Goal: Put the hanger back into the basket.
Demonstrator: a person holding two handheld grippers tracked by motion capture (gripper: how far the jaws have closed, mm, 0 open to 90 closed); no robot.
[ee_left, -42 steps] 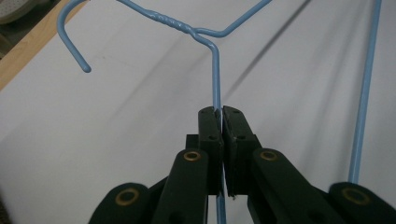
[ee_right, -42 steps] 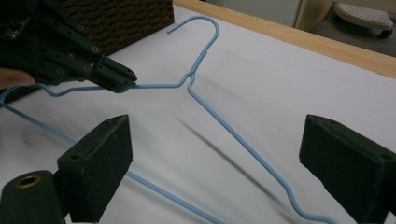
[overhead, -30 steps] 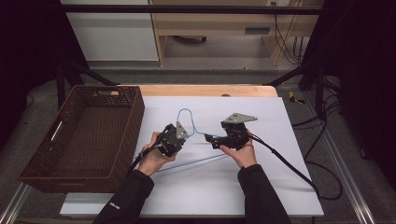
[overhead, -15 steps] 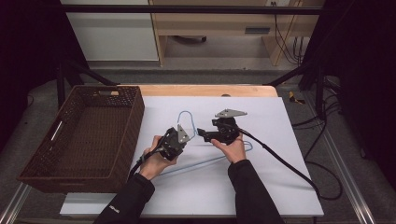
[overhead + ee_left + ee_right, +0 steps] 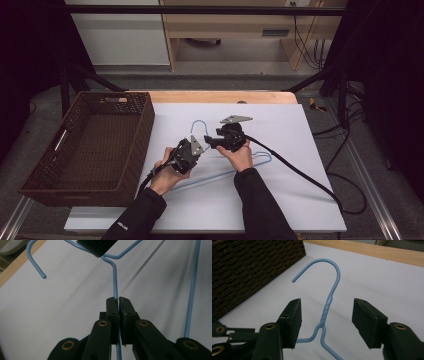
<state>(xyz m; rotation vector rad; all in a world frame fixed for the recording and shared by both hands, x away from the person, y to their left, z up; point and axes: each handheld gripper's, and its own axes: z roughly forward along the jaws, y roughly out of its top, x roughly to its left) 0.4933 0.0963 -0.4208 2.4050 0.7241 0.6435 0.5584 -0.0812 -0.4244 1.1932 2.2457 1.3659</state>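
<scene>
The left gripper (image 5: 118,302) is clamped on the thin blue wire hanger (image 5: 115,282). The right gripper (image 5: 327,315) stands apart astride its twisted neck, beside a woven wicker basket (image 5: 249,265) on the smooth white worktop (image 5: 280,125).

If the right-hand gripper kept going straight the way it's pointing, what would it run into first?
Most likely the blue hanger: its twisted neck stands between the right gripper's open fingers. Past the hook lies bare white table, though depth is hard to judge.

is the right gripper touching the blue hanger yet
Apart. In the right gripper view the right gripper stands open, its pads clear on either side of the hanger neck.
</scene>
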